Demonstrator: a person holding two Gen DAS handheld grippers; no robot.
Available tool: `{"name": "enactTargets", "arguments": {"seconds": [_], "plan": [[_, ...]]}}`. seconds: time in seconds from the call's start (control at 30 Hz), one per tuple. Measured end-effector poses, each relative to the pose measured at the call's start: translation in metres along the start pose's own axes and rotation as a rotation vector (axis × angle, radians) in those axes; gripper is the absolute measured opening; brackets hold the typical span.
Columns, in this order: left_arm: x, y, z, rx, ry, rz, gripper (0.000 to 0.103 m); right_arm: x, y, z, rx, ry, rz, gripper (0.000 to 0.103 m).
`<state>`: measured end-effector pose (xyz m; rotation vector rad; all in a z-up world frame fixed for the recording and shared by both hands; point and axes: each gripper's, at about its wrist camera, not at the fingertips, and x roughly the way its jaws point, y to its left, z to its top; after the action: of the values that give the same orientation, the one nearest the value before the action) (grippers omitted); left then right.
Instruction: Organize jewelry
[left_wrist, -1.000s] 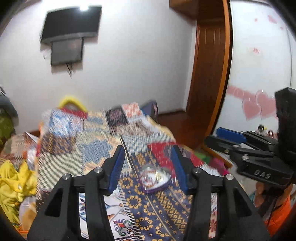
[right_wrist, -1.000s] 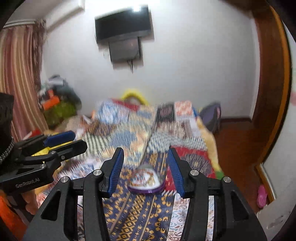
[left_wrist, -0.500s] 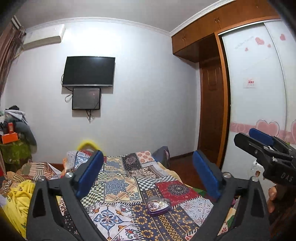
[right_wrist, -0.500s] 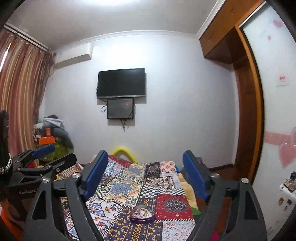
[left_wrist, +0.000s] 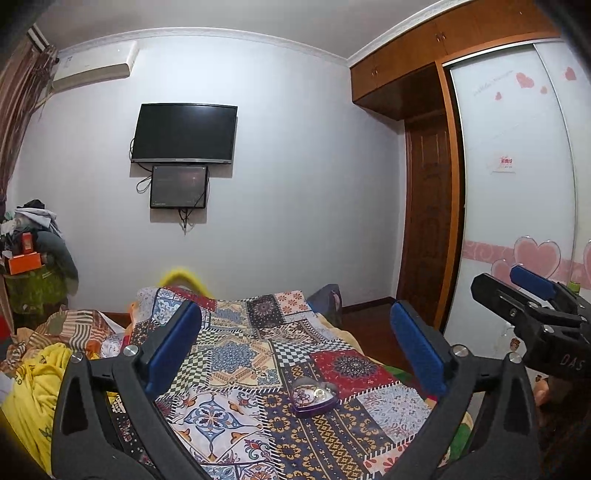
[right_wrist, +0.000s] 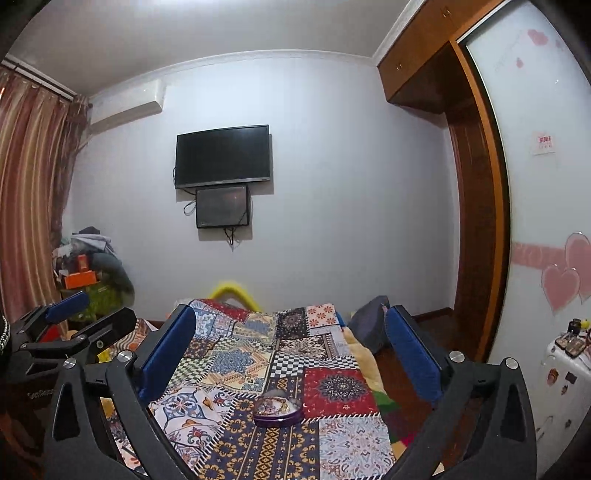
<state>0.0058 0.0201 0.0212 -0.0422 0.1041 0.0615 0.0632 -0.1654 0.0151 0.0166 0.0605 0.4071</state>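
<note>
Both claws, left gripper (left_wrist: 295, 343) & right gripper (right_wrist: 291, 345), gape wide, holding nothing, over heart-shaped clear-lidded purple box (left_wrist: 314, 397) on patchwork quilt (left_wrist: 236, 354).

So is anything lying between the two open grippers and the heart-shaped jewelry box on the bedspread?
Nothing visible. The heart-shaped jewelry box sits alone on the patchwork bedspread, lid closed. Only bare cloth shows between it and the left gripper and the right gripper; both are open and apart from it.
</note>
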Motion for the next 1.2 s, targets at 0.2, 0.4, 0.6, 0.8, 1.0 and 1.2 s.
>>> {"name": "enactTargets", "arguments": {"seconds": [0.2, 0.4, 0.6, 0.8, 1.0, 1.2], "plan": [[0.006, 0.0, -0.005, 0.0, 0.02, 0.002, 0.103, -0.005, 0.001, -0.003, -0.019, 0.01, -0.004, 0.102], [0.009, 0.001, -0.008, -0.003, 0.031, 0.005, 0.103, -0.007, -0.002, -0.003, -0.017, 0.023, -0.003, 0.102], [0.012, 0.001, -0.009, -0.007, 0.04, 0.004, 0.103, -0.006, -0.004, -0.004, -0.016, 0.035, 0.0, 0.102], [0.014, -0.001, -0.009, -0.011, 0.045, 0.009, 0.103, -0.007, -0.004, -0.003, -0.012, 0.045, 0.009, 0.102], [0.015, 0.0, -0.009, -0.02, 0.05, 0.004, 0.103, -0.007, -0.004, -0.001, -0.02, 0.045, 0.004, 0.102], [0.015, 0.001, -0.007, -0.009, 0.045, 0.004, 0.103, -0.005, -0.004, -0.002, -0.023, 0.055, -0.002, 0.102]]}}
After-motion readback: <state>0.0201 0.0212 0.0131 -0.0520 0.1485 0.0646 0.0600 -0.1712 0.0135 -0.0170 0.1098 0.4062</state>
